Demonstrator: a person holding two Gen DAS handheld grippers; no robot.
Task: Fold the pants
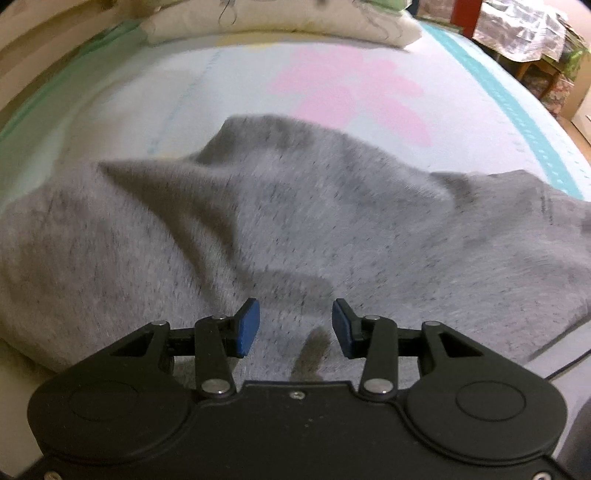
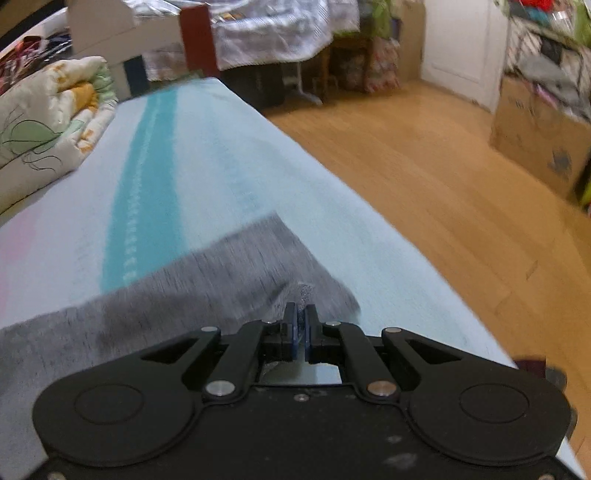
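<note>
Grey heathered pants (image 1: 280,221) lie rumpled across a pale bed sheet (image 1: 229,85), with raised folds in the middle. My left gripper (image 1: 295,325) hovers over the near part of the cloth, its blue pads apart and nothing between them. In the right wrist view one end of the pants (image 2: 229,273) lies near the right edge of the bed. My right gripper (image 2: 301,314) is shut on a pinched bit of the grey cloth at that end, which pokes up between the pads.
A rolled floral quilt (image 2: 48,133) lies at the head of the bed (image 2: 207,155). To the right the bed edge drops to a wooden floor (image 2: 424,177). A cardboard box (image 2: 539,140) and a covered table (image 2: 266,33) stand farther off.
</note>
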